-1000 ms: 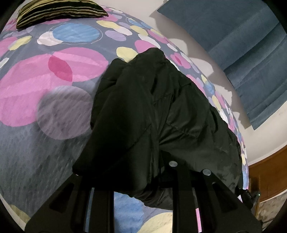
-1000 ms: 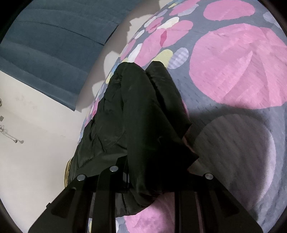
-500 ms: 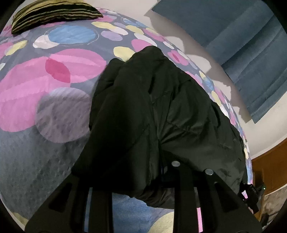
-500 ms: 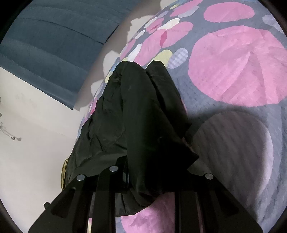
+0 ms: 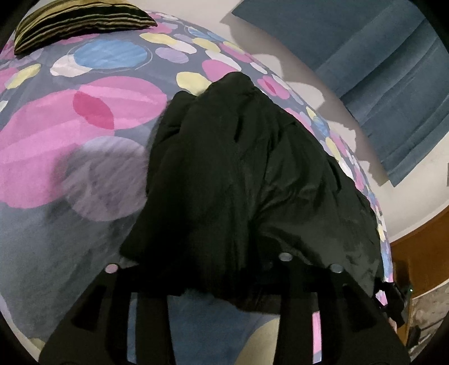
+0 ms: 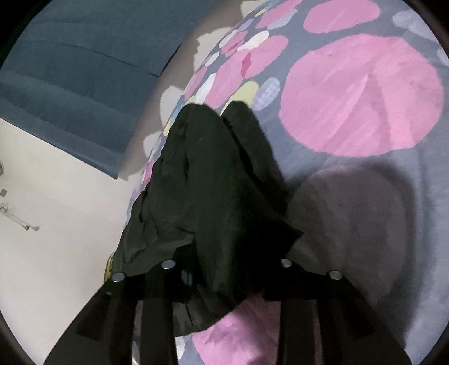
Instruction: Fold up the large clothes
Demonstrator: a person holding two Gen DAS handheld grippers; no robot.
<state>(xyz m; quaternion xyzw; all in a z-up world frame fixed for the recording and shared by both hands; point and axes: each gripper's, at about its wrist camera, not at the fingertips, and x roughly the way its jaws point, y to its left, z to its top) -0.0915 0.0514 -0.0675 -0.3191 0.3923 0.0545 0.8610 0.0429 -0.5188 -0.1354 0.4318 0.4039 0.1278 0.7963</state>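
A: Where the left wrist view looks forward, what fills the frame?

B: A large black jacket (image 5: 247,179) takes up the centre and lower right of the frame. It lies bunched on a bed (image 5: 42,230) covered by a grey spread printed with pink, blue and yellow circles. Its near edge drapes over the left claw (image 5: 213,269) at the bottom centre, hiding the fingertips. The claw's two black arms stand well apart, with fabric gathered between them, but I cannot tell whether the tips pinch the cloth.

A: What else shows there?

B: A striped pillow (image 5: 81,22), dark with olive bands, lies at the upper left on the bed. A blue curtain (image 5: 387,75) hangs at the upper right against a pale wall (image 5: 415,207), and a strip of brown wood (image 5: 421,261) shows at the right edge.

A: And the right wrist view?

B: The same jacket (image 6: 207,196) runs from the centre of the frame down to the bottom, narrowing toward the top. It lies near the bed's left edge, over the spread (image 6: 364,95), with a large pink circle to its upper right. The cloth hangs over the right claw (image 6: 227,278) at the bottom centre, and one fold droops down between the arms. Here too the tips are covered, so I cannot tell the grip. The blue curtain (image 6: 70,70) fills the upper left, with pale wall (image 6: 56,252) below it.
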